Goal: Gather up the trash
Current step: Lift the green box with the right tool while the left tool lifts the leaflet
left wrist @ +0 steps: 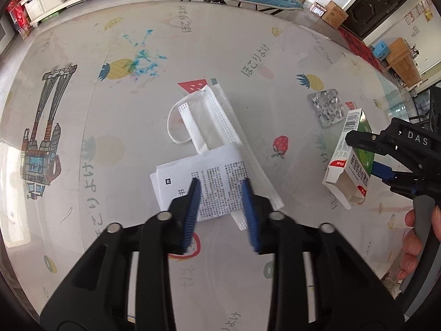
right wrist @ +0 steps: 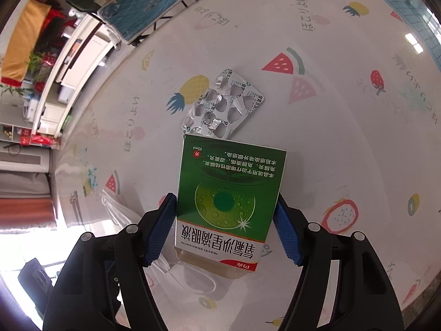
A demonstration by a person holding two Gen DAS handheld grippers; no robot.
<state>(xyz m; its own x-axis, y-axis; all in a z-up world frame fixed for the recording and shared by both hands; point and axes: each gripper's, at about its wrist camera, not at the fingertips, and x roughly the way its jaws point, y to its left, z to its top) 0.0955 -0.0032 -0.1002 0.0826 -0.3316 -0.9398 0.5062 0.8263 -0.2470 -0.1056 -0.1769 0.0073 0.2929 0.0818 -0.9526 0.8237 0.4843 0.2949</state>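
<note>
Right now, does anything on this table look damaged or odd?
Yes. The blister pack is used up, its foil cells burst. The eye-drop box gapes open at one end. Blue scribbles mar the tablecloth over a printed pineapple.

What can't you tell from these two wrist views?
- Left wrist view: whether the left gripper pinches the leaflet; pads look apart and blurred.
- Left wrist view: the mask is partly under the leaflet.
- Right wrist view: the blister pack has its near edge behind the green box.
- Either view: no trash bin is in frame.
</note>
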